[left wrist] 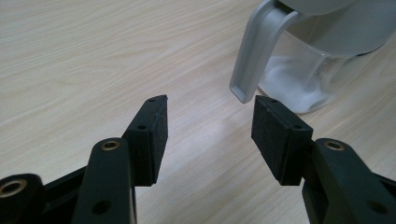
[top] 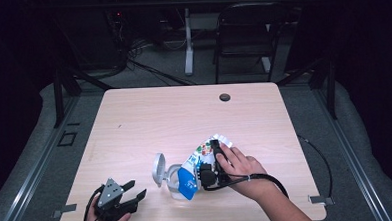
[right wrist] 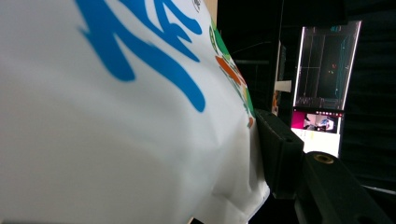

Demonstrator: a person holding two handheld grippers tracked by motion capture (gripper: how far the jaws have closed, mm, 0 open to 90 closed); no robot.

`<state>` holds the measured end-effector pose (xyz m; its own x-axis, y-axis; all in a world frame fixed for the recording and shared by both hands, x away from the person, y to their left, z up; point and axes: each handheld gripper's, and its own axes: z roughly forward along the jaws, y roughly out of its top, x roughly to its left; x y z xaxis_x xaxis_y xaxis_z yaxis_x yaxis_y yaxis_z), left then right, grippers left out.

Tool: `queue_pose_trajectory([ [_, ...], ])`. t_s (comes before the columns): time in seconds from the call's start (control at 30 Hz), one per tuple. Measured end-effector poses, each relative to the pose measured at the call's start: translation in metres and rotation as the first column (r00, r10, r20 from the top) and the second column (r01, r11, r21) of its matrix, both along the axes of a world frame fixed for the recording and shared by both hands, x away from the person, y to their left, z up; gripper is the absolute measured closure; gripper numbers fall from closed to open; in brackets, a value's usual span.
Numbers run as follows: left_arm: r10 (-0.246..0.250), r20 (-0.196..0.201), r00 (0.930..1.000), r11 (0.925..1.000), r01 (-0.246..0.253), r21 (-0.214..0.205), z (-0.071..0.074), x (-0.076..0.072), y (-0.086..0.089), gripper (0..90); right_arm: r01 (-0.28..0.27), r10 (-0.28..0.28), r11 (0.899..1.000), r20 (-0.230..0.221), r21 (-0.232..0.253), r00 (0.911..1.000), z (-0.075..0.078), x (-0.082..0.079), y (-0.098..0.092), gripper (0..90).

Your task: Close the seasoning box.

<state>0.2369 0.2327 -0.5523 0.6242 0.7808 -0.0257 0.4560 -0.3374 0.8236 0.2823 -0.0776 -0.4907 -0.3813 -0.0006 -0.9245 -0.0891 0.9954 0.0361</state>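
One carton (top: 202, 158) tilted over jug (top: 173, 180), table (top: 149, 122)

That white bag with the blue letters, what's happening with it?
A person's right hand-held gripper is clamped on the bag and tips it over a clear jug near the table's front edge. The jug's lid stands open, and something white lies inside the jug. The left hand-held gripper waits open beside the jug handle, holding nothing.

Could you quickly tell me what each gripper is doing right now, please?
Left gripper: open, empty, near the jug handle.
Right gripper: shut on the bag, tilted over the jug.
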Motion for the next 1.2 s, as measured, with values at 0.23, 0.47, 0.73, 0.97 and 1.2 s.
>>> queue_pose_trajectory([
  [0.23,-0.001,0.002,1.0,1.0,0.001,0.001,0.0003,0.0,0.0003,46.7,-0.008,0.008,1.0,0.003,-0.002,1.0,-0.0004,-0.0007,0.0011,54.3],
  [0.47,0.0,0.002,1.0,1.0,0.0,0.001,0.0003,0.0,0.0002,46.7,0.004,-0.004,0.999,0.014,-0.034,0.9999,0.002,-0.0027,0.0022,54.4],
  [0.73,-0.001,0.004,1.0,1.0,0.001,0.007,0.0003,0.0004,0.0008,46.7,-0.015,0.015,1.0,0.008,-0.012,0.9999,0.0003,-0.0019,0.0018,54.7],
  [0.97,0.0,0.003,1.0,1.0,0.0,0.003,0.0002,0.0002,0.0001,46.7,-0.018,0.018,0.999,0.017,-0.037,0.9997,0.0022,-0.0024,0.0027,54.9],
  [1.2,0.0,0.006,1.0,1.0,0.0,0.002,0.0002,0.0003,-0.0002,46.7,-0.018,0.018,0.999,0.011,-0.032,0.9998,0.0013,-0.0035,0.0042,55.1],
])
